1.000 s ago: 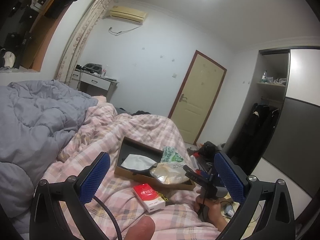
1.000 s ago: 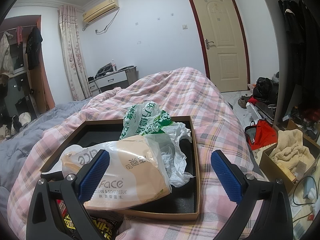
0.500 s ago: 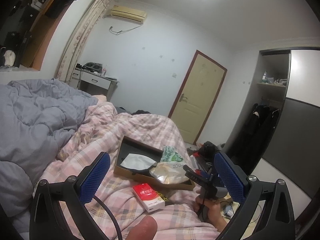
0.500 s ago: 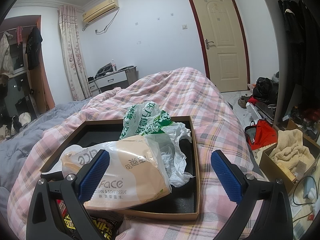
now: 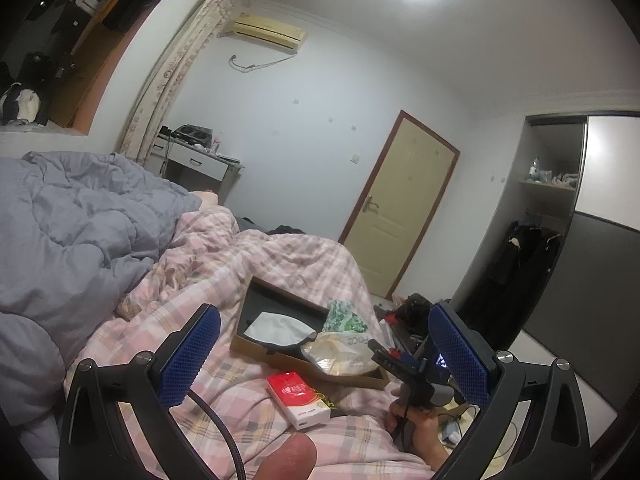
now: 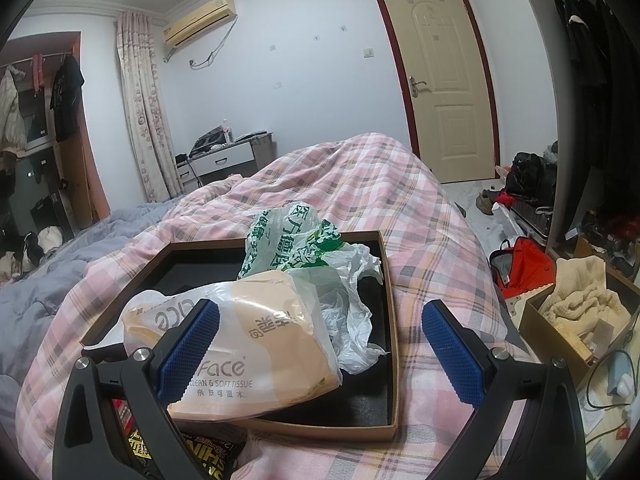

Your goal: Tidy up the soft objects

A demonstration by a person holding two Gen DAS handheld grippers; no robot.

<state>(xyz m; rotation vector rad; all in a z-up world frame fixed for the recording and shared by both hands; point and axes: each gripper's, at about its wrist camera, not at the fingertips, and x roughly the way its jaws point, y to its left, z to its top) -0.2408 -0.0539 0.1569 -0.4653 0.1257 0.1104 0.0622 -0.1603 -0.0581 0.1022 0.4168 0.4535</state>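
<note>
1. Tissue pack [image 6: 240, 344], beige, lies at lower centre of the right wrist view, half in the shallow cardboard box [image 6: 394, 360] and overhanging its near rim; the right gripper [image 6: 320, 352] stands released just before it, holding nothing, apparently lined up for a grasp.
2. The left gripper [image 5: 332, 356] is also spread and empty, held back above the plaid quilt [image 5: 280, 264].
3. Print reads "Face" and "CLEAN & SOFT TISSUE".
4. Behind, a green-printed plastic bag [image 6: 304, 248] carries Chinese characters; a red tissue packet [image 5: 298, 398] waits outside the box.
</note>
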